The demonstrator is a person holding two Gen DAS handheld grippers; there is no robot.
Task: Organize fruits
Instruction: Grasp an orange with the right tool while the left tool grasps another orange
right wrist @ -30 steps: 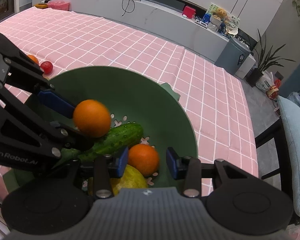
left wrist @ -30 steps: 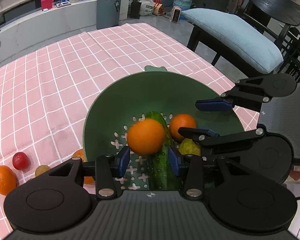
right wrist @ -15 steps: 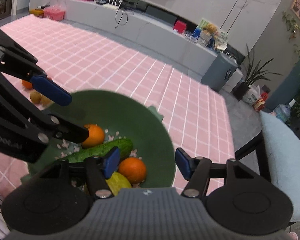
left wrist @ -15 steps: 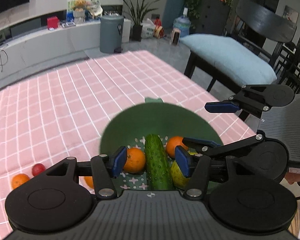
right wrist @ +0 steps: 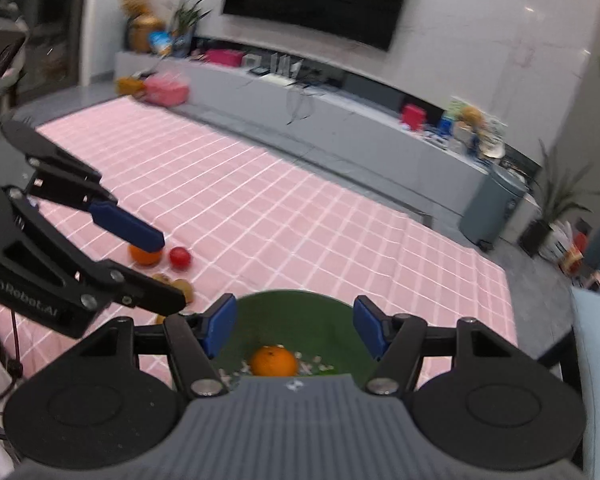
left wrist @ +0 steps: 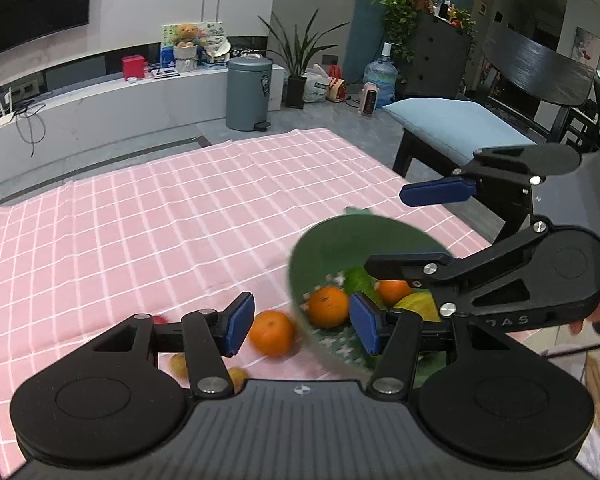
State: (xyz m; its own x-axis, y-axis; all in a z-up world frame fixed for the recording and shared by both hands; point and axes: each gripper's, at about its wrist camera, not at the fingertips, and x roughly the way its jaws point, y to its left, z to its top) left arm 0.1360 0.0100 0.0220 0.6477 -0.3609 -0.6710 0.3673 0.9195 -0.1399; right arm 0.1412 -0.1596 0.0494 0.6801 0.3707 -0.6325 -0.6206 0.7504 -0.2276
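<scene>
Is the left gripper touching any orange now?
Apart. In the left wrist view the left gripper stands open and empty; the loose orange lies on the cloth beyond its pads.

Both tongs share one build: a grey ribbed housing at the base, flanked by two round black discs, with black linkage arms pinned by silver screws. The left tongs point(left wrist: 302, 330) end in blue rectangular pads point(left wrist: 239, 329). The right tongs point(right wrist: 296, 330) carry the same blue pads point(right wrist: 219, 329). White lettering "GenRobotAI" runs along the side of the left tongs in the right wrist view, and a thin dark cable hangs below them.
</scene>
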